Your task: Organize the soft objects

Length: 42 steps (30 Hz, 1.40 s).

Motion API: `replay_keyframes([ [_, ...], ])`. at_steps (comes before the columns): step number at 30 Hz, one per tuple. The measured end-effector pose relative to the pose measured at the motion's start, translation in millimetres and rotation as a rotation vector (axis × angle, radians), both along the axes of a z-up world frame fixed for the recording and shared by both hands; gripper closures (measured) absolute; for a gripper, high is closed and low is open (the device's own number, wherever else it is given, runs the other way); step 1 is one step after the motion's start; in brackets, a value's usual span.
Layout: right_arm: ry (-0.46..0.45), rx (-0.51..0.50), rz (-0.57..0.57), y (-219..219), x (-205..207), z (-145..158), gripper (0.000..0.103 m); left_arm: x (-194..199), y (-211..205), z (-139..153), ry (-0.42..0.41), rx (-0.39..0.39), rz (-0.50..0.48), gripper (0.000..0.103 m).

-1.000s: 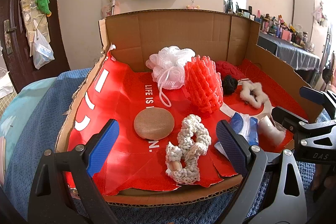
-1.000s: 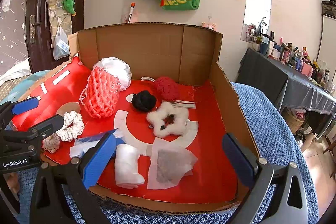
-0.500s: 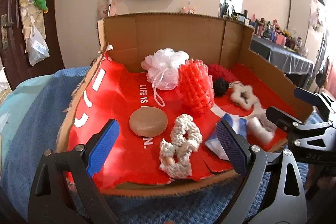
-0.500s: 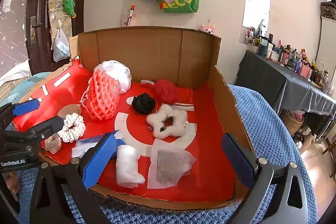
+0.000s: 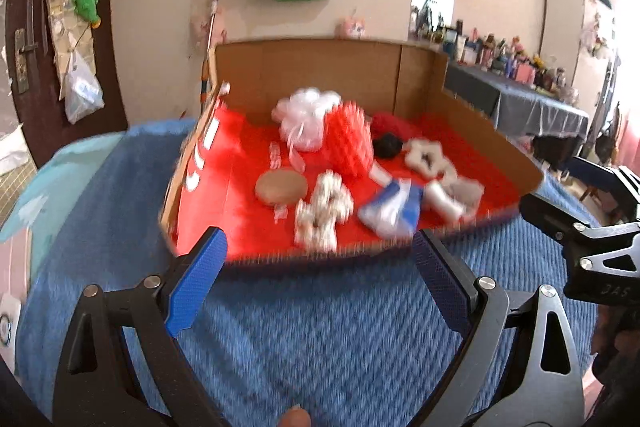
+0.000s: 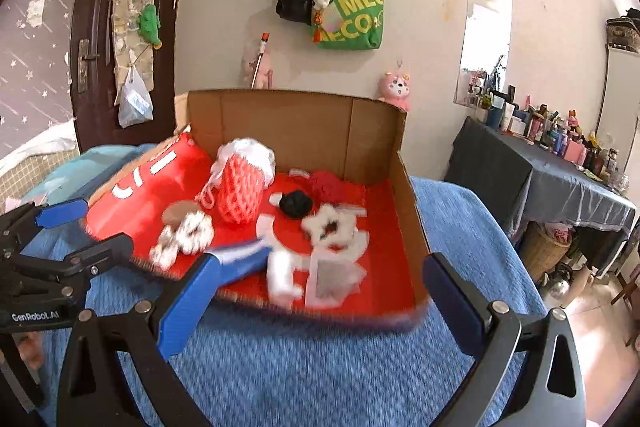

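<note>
An open cardboard box point(image 5: 312, 75) with a red lining holds several soft things. Among them are a white mesh pouf point(image 5: 308, 119), a red foam net point(image 5: 350, 147), a tan round sponge point(image 5: 281, 187), a white crochet scrunchie point(image 5: 322, 211) and a blue-and-white packet point(image 5: 394, 211). The right wrist view shows the same box point(image 6: 280, 131), with a fluffy white scrunchie point(image 6: 330, 223) and a black one point(image 6: 296, 203). My left gripper point(image 5: 318, 247) stands open before the box's front edge, nothing between its fingers. My right gripper point(image 6: 320, 267) is likewise open and empty, to the right of the left one.
The box rests on a blue knitted blanket point(image 5: 320, 327) that fills the foreground. A dark door point(image 6: 100, 47) stands at the left and bags point(image 6: 348, 15) hang on the wall behind. A dark-clothed table point(image 6: 560, 167) crowded with bottles is at the right.
Both grippers have drawn back and slightly up from the box, which now looks smaller and farther away. Blanket now lies under the fingers. The soft things have kept their places.
</note>
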State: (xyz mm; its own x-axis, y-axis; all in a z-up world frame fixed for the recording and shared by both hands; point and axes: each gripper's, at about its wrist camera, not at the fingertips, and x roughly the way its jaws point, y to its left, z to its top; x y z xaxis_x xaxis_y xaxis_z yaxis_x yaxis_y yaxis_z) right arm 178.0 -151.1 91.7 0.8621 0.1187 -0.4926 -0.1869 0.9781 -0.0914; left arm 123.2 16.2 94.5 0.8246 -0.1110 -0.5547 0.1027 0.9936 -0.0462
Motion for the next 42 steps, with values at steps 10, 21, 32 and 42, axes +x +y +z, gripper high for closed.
replay_keyframes([
  [10, 0.281, 0.048, -0.032, -16, -13, -51, 0.000, -19, -5, -46, 0.214, 0.019, 0.031, 0.009],
  [21, 0.396, 0.008, -0.112, -21, 3, -84, 0.000, -6, -12, -68, 0.308, 0.053, 0.075, 0.007],
  [32, 0.405, 0.004, -0.129, -22, 2, -86, 0.000, -2, -17, -71, 0.307, 0.093, 0.097, 0.004],
  [42, 0.405, 0.003, -0.133, -20, 6, -88, 0.000, -3, -19, -71, 0.304, 0.098, 0.103, 0.004],
])
